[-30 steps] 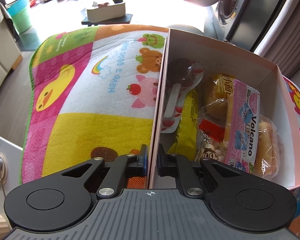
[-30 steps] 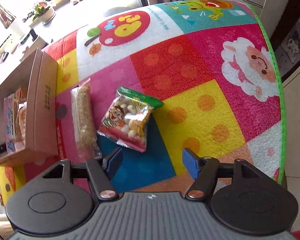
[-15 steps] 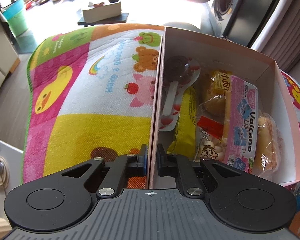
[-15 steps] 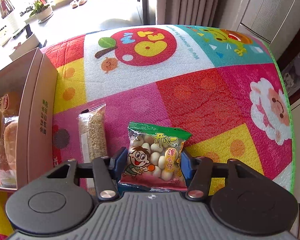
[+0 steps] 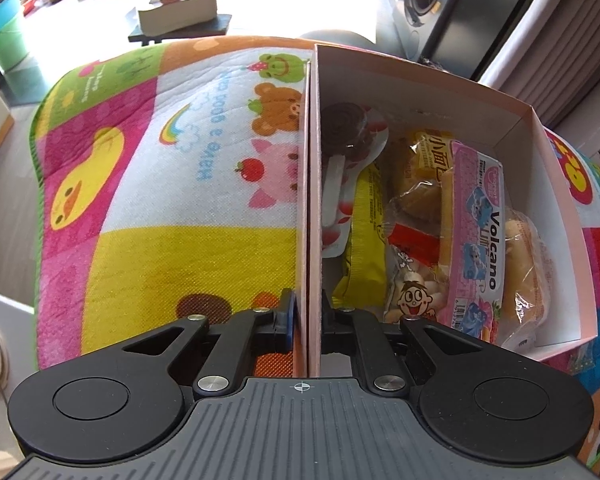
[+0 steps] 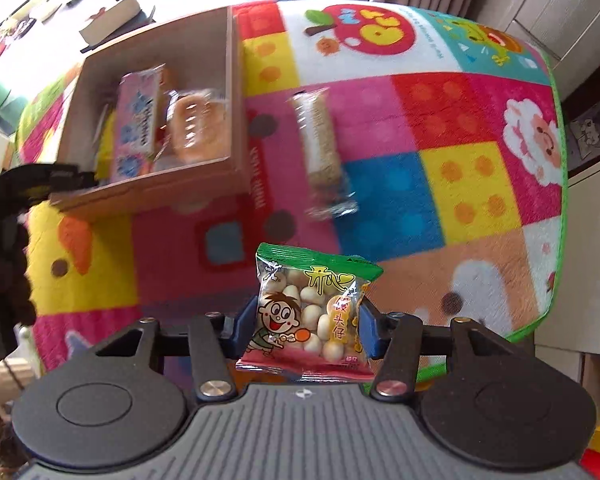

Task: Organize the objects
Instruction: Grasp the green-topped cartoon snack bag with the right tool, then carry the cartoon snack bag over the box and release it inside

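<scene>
A pink cardboard box (image 5: pixel 428 80) (image 6: pixel 152 46) stands on a colourful play mat (image 5: pixel 180 184) (image 6: pixel 420 120). It holds several snack packs, among them a pink Volcano pack (image 5: pixel 478 236) and a bread bag (image 6: pixel 194 124). My left gripper (image 5: pixel 307 316) is shut on the box's near-left wall. My right gripper (image 6: pixel 306 326) is shut on a small bag of round biscuits (image 6: pixel 314 312), lifted above the mat and in front of the box. A long clear pack of grain bar (image 6: pixel 320 148) lies on the mat to the right of the box.
The mat ends in a green border (image 6: pixel 560 168) on the right, with floor and cabinets beyond. A white tissue holder (image 5: pixel 176 10) on a dark stand sits past the mat's far edge. The left gripper's body (image 6: pixel 16 200) shows at the box's near corner.
My right gripper closed on the biscuit bag, lifted it off the mat and swung left toward the box. My left gripper kept its hold on the box wall.
</scene>
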A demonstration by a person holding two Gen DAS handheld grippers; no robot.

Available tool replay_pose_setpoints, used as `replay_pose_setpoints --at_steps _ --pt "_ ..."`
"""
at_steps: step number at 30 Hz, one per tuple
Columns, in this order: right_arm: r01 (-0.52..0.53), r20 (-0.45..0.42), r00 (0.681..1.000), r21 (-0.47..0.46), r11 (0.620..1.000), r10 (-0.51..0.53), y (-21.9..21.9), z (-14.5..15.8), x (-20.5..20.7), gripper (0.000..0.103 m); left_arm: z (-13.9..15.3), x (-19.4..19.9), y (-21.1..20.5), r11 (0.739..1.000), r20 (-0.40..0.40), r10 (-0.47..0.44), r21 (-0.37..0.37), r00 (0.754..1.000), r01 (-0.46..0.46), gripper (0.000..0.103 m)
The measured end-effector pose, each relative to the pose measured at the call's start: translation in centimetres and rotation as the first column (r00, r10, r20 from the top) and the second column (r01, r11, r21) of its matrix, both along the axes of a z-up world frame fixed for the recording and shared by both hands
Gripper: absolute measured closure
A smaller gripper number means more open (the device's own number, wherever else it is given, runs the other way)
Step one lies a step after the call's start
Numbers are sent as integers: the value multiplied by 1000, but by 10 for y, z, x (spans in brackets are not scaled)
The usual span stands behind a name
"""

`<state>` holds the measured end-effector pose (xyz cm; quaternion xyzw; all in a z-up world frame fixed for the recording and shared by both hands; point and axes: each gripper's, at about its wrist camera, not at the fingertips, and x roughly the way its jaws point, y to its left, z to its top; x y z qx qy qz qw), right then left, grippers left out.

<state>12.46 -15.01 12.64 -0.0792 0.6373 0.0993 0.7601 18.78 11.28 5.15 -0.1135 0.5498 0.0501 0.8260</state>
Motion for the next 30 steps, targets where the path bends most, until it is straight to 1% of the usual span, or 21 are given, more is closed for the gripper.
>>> replay_pose_setpoints --at_steps 2,4,8,10,13,16,19,21,23,28,30 --pt "-16 -29 999 19 1000 16 20 6 -12 52 0 0 1 1000 -1 -13 -7 1000 13 91" --pt "-26 -35 999 41 999 27 42 14 -20 52 0 0 2 1000 -2 -25 -10 1000 25 91" --pt "-55 7 998 62 997 55 77 36 -17 52 -1 1 3 999 1 -42 -16 999 42 90" --pt "-62 56 997 68 996 58 87 52 -7 52 -1 2 5 998 -4 -47 -30 999 47 89" --pt "-61 155 987 76 995 48 103 78 14 52 -2 2 7 997 -4 -67 -44 998 67 88" --pt "-52 259 965 87 995 28 117 99 38 52 -2 2 10 995 -2 -83 -54 997 83 87" --pt "-51 340 940 97 994 15 131 110 62 52 -3 3 10 994 -3 -97 -56 995 97 87" --pt "-64 373 927 93 994 25 141 109 75 52 -3 3 10 993 -3 -99 -59 995 99 87" --pt "-71 373 927 82 994 36 151 100 90 52 -3 3 11 993 1 -99 -63 995 99 86" --pt "-31 284 959 86 996 5 160 58 116 52 -3 3 11 993 0 -99 -65 995 99 86" --pt "-21 264 964 78 997 -1 161 43 123 52 -4 3 11 993 -2 -99 -68 995 98 86"
